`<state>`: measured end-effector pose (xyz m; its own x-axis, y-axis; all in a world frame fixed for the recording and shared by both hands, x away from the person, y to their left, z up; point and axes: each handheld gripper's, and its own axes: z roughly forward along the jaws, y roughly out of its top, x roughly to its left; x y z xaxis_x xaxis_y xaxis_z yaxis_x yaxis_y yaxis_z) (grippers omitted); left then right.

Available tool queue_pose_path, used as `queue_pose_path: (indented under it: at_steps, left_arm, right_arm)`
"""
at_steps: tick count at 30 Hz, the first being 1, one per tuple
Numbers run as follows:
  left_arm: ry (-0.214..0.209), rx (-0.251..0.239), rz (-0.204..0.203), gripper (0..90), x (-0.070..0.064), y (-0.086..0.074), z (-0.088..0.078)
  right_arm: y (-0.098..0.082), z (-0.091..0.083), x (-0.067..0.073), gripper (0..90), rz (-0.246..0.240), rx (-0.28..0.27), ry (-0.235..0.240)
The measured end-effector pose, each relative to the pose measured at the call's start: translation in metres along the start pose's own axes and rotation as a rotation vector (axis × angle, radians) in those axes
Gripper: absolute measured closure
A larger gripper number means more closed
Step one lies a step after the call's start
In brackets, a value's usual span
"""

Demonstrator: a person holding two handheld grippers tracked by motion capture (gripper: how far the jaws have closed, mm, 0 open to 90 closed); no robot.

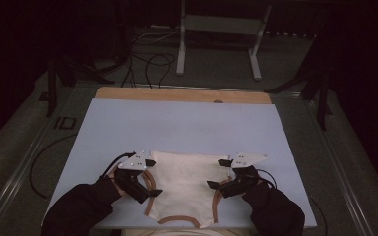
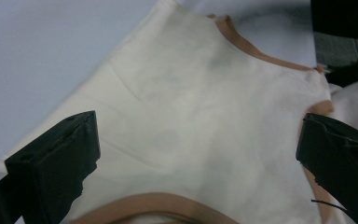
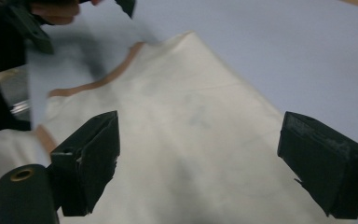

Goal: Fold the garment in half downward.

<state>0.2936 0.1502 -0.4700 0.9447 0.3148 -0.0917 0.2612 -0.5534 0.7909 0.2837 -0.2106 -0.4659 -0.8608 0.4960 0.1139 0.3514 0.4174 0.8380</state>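
The cream garment, a small sleeveless piece with tan binding round its openings, lies flat at the lower centre of the high view, on the pale blue mat near its bottom edge. It appears folded, with a straight fold line along its upper edge.

Left gripper: at the garment's left edge in the high view; jaws wide apart, nothing between the pads. Right gripper: at the right edge; jaws likewise spread, holding nothing. Each hovers over or just beside the cloth; contact cannot be confirmed.

Handling, by judgement: the fabric is light, limp and thin. It will sag and crease when lifted and may drag on the mat. It is not fragile. The bound edges are the firmest places to grip, and a pinch at two corners should keep it spread.

View differences: the left gripper view shows faint grey smudges on the cloth and the curve of binding at the bottom centre of the frame. The right gripper view shows the person's other hand at upper left. The high view alone gives the garment's full outline and the wooden board beyond the mat.
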Motion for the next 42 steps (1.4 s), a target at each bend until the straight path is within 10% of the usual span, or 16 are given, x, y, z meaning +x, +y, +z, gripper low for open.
queue_pose_path:
  at_steps: [33,42]
  left_arm:
    - [0.076,0.007,-0.141,0.5,0.083,0.002,0.022]
    - [0.123,0.115,-0.148,25.3,0.099,-0.010,0.038]
  right_arm:
    - [-0.007,0.006,-0.072,10.4,0.128,0.064,-0.136]
    - [-0.018,0.019,-0.082,10.2,0.161,0.130,-0.139]
